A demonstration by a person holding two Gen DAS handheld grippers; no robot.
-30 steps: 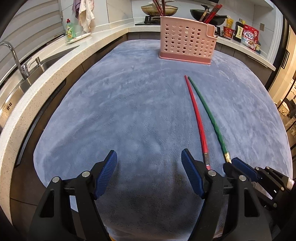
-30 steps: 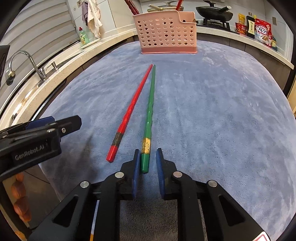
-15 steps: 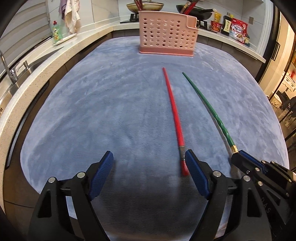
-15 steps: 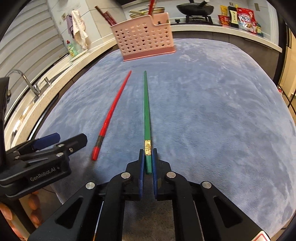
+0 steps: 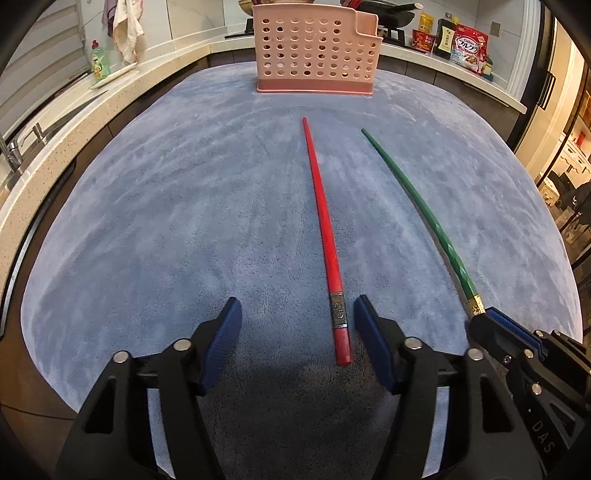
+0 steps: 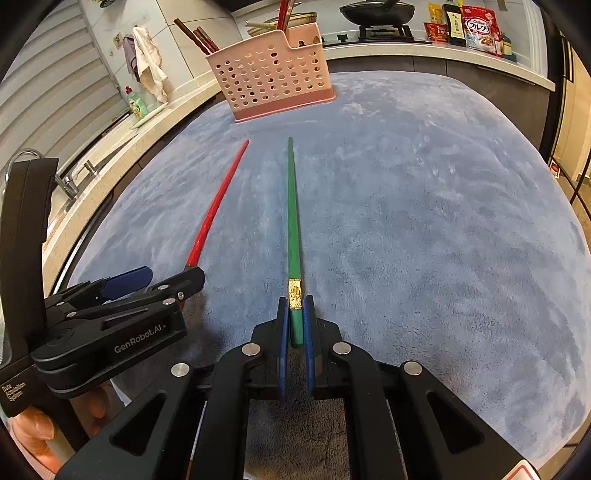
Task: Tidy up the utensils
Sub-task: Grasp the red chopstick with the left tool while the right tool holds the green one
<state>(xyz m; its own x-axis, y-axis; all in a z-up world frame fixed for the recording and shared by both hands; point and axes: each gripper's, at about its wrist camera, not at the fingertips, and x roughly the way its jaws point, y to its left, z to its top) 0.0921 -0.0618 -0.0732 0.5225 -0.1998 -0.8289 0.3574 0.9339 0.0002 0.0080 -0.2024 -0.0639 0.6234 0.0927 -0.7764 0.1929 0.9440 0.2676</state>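
Observation:
A red chopstick (image 5: 325, 236) lies on the blue-grey mat (image 5: 166, 221), its thick end between the fingers of my open left gripper (image 5: 297, 314), nearer the right finger. My right gripper (image 6: 294, 310) is shut on the thick end of a green chopstick (image 6: 293, 221), which points toward a pink perforated utensil basket (image 6: 271, 74). The red chopstick (image 6: 216, 210) lies left of the green one, and the left gripper (image 6: 162, 284) covers its thick end. The basket (image 5: 314, 55) stands at the mat's far end with several chopsticks in it. The right gripper (image 5: 491, 321) shows at lower right of the left wrist view.
A stone counter with a sink and tap (image 6: 66, 181) runs along the left. A green soap bottle (image 5: 99, 61) and hanging cloth (image 5: 125, 26) are at far left. A stove with pans (image 6: 376, 11) and food packets (image 5: 469, 48) stand behind the basket.
My right gripper closed on the green chopstick and swung it away from the red one. My left gripper moved right, bringing the red chopstick's end between its open fingers.

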